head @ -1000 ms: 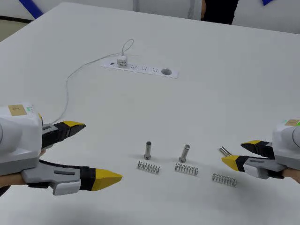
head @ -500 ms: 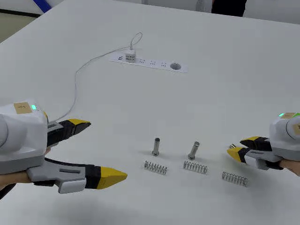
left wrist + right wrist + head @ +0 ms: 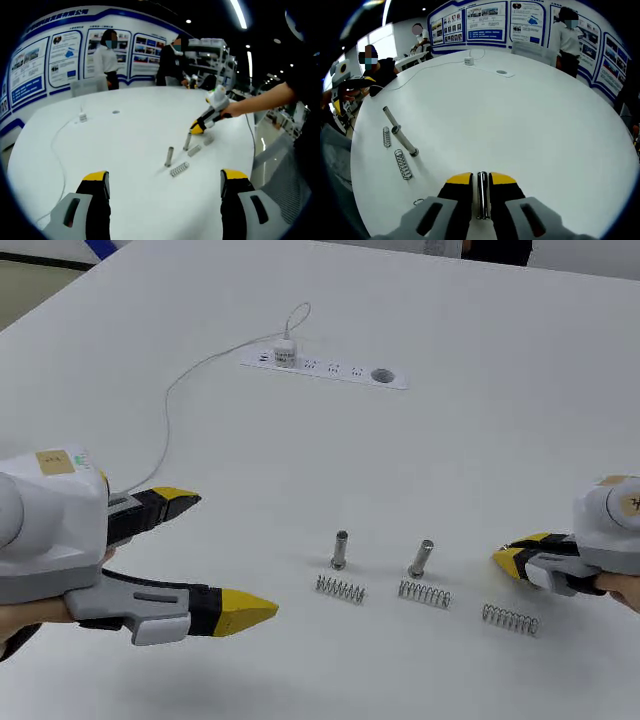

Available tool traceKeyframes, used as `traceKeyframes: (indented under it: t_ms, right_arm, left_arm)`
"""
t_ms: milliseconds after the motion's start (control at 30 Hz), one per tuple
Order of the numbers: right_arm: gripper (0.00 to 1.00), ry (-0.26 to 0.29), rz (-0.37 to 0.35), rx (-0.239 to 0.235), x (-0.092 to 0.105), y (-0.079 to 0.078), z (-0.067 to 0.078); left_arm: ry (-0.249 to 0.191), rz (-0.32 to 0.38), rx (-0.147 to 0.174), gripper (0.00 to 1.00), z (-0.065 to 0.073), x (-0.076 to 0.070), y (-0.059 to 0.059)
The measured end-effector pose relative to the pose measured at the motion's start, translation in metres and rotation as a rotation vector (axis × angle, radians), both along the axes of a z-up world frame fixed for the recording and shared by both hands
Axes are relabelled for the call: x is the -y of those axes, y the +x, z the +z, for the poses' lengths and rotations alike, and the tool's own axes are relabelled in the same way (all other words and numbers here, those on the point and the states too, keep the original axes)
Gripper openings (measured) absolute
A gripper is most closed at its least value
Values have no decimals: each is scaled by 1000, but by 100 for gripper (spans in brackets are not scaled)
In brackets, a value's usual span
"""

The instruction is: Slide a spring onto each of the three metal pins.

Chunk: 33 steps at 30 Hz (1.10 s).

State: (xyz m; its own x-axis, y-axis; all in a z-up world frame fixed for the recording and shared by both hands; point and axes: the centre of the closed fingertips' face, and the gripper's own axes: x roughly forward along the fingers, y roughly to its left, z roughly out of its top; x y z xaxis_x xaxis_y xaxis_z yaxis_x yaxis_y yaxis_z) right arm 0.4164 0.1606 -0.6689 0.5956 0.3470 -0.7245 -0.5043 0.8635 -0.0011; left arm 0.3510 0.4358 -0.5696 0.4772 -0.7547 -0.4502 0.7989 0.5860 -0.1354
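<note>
Far left, the left hand-held gripper [image 3: 225,555] is hovering over the white tabletop [image 3: 480,440], jaws spread wide, grasping nothing. Next, the left pin [image 3: 340,549] and middle pin [image 3: 421,558] are standing upright, with the first spring [image 3: 340,588] and second spring [image 3: 424,593] lying just in front of them. Further right the third spring [image 3: 510,619] is lying flat. Near it, the right hand-held gripper [image 3: 508,559] is clamping the third pin [image 3: 482,197] between its jaws.

Head view: set high, facing forward and down over the smooth white tabletop [image 3: 480,440]. Left and right gripper views: set low, near that surface, facing each other from opposite sides. Shared by all three: two upright silver metal pins [image 3: 340,549], coiled wire springs [image 3: 341,588].
</note>
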Motion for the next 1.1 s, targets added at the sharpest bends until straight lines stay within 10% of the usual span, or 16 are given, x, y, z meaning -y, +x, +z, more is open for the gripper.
traceKeyframes:
  t_ms: [367,1100]
  right_arm:
    - [9,-15,6,-49,1,-2,-2]
    - [7,-32,15,4,-4,-2,5]
  left_arm:
    - [-8,-13,11,94,4,6,2]
    - [-8,-4,28,93,11,4,1]
